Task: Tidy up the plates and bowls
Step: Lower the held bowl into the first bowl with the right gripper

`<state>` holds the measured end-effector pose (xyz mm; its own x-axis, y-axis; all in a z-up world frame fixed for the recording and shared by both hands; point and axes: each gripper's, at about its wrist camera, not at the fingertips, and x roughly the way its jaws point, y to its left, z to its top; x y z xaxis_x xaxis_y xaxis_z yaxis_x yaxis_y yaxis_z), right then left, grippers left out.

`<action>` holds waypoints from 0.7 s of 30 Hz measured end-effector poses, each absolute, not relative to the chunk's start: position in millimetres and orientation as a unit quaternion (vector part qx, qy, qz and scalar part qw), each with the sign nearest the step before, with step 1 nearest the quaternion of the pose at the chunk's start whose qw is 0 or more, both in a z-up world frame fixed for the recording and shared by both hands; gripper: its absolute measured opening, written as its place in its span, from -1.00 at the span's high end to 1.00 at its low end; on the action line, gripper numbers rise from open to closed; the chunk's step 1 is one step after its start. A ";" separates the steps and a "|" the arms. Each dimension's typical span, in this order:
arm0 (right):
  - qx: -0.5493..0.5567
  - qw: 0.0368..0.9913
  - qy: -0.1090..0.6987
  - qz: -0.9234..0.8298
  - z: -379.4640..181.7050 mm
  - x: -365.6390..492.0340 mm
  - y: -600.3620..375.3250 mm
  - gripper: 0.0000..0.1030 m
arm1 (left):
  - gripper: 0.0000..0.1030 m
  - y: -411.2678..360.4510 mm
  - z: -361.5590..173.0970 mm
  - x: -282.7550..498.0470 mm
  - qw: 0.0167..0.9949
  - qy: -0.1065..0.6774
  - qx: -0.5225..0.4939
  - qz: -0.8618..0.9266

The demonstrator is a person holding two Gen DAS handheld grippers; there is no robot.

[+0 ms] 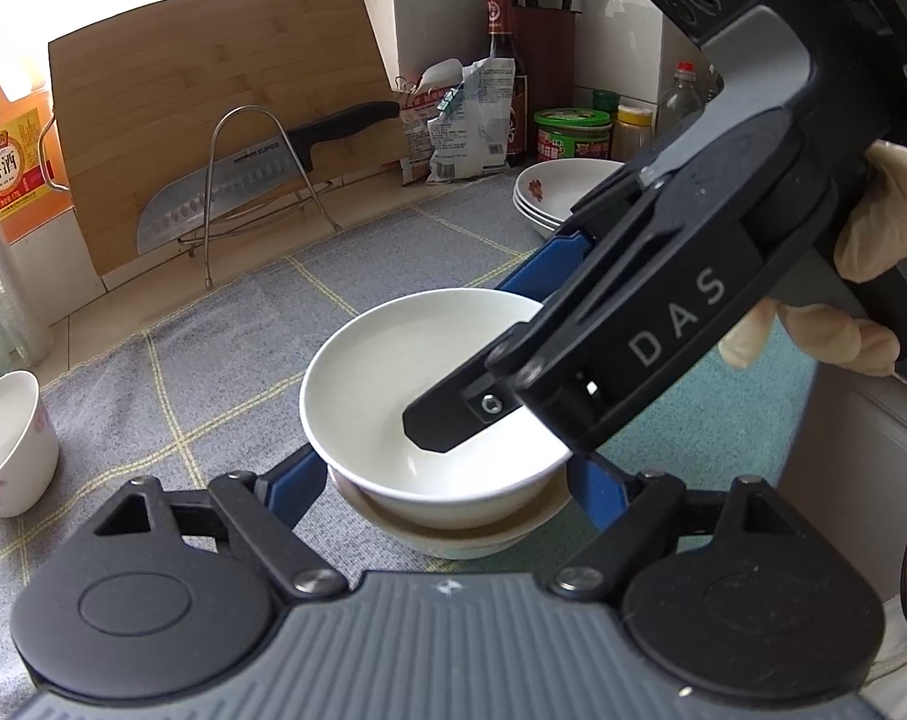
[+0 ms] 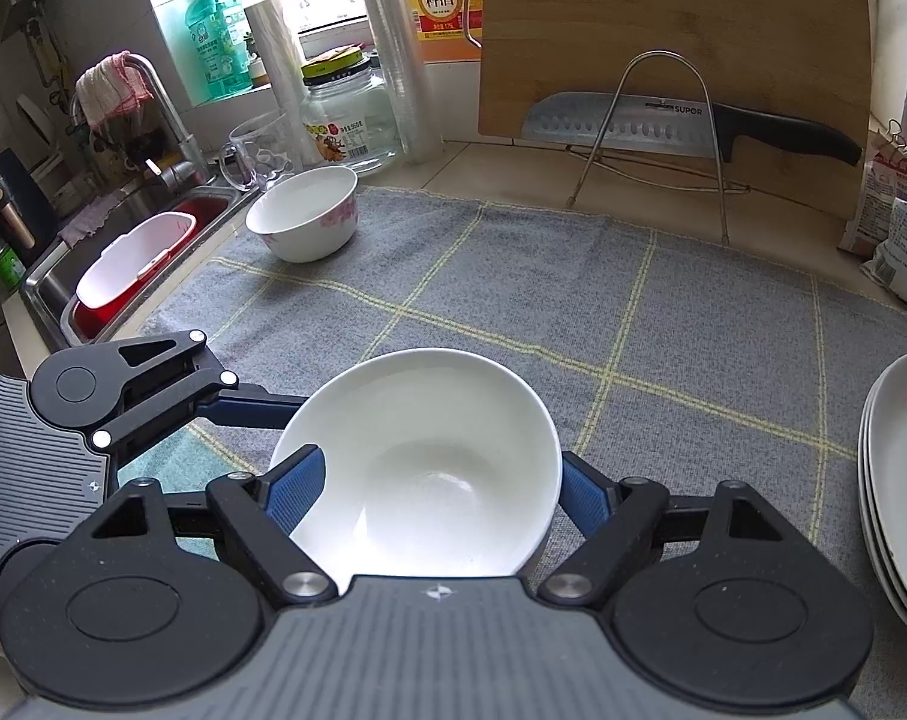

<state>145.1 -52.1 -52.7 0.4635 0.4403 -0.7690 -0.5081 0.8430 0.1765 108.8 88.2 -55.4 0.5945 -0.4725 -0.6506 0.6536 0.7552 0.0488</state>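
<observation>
A plain white bowl (image 1: 393, 372) (image 2: 429, 450) sits nested in a second bowl with a beige rim (image 1: 453, 540) on the grey checked cloth (image 2: 513, 276). My right gripper (image 2: 441, 480) (image 1: 471, 360) comes in from the right, held by a gloved hand (image 1: 873, 240), and is shut across the white bowl with a blue pad on each side. My left gripper (image 1: 444, 471) hugs the lower bowl just beneath, its blue pads against both flanks. One of its fingers (image 2: 243, 405) shows beside the bowl in the right wrist view. Most of the lower bowl is hidden.
A floral bowl (image 2: 303, 216) (image 1: 3, 444) stands at the cloth's far left, and stacked floral plates (image 2: 897, 480) (image 1: 549, 192) at the right. Behind are a cutting board (image 2: 669, 30), a knife on a wire rack (image 2: 663, 120), bottles and jars. A sink (image 2: 135, 258) lies left.
</observation>
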 end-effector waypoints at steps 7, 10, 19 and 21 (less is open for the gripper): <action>-0.038 0.853 0.440 0.279 -54.8 145.6 -52.6 -0.69 | -0.68 89.6 -54.8 111.9 0.877 0.326 0.137 -0.325; -0.040 0.852 0.440 0.279 -55.3 145.8 -52.1 -0.69 | -0.68 90.0 -54.3 112.6 0.876 0.327 0.136 -0.326; -0.046 0.851 0.442 0.279 -57.2 145.8 -50.2 -0.69 | -0.70 92.3 -54.3 117.2 0.872 0.337 0.123 -0.332; -0.049 0.851 0.441 0.279 -58.0 145.7 -49.8 -0.69 | -0.70 92.6 -54.3 117.6 0.872 0.337 0.122 -0.333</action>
<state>145.7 -49.8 -58.0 0.4547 0.4325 -0.7786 -0.5184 0.8393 0.1635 117.6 92.6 -54.3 0.5506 -0.4985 -0.6696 0.6634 0.7482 -0.0115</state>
